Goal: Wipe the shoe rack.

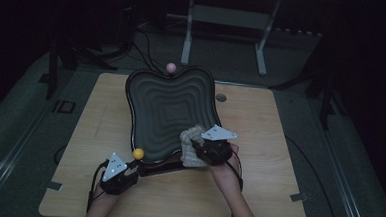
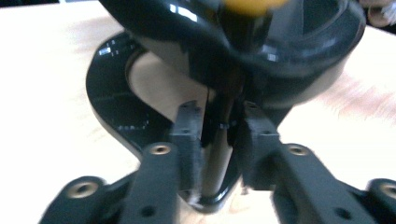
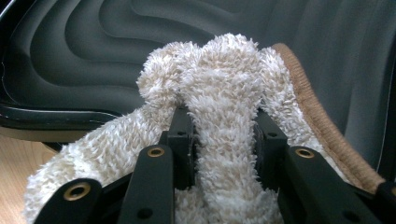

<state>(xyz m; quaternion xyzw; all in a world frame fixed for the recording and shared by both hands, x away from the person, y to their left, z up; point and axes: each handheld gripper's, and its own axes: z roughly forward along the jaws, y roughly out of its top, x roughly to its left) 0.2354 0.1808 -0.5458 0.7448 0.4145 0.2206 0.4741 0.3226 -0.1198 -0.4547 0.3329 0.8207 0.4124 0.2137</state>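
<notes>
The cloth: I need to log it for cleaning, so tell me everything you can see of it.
The cloth is cream, fluffy terry with a tan stitched edge. It is bunched up, one fold pinched between the right tool's jaws, and lies at the near right rim of the dark ridged tray, partly on the tray and partly over its edge.

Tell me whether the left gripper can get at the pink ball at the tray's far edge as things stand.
Probably not directly. The left gripper sits at the near rim by the yellow ball, and the whole tilted tray stands between it and the pink ball.
</notes>
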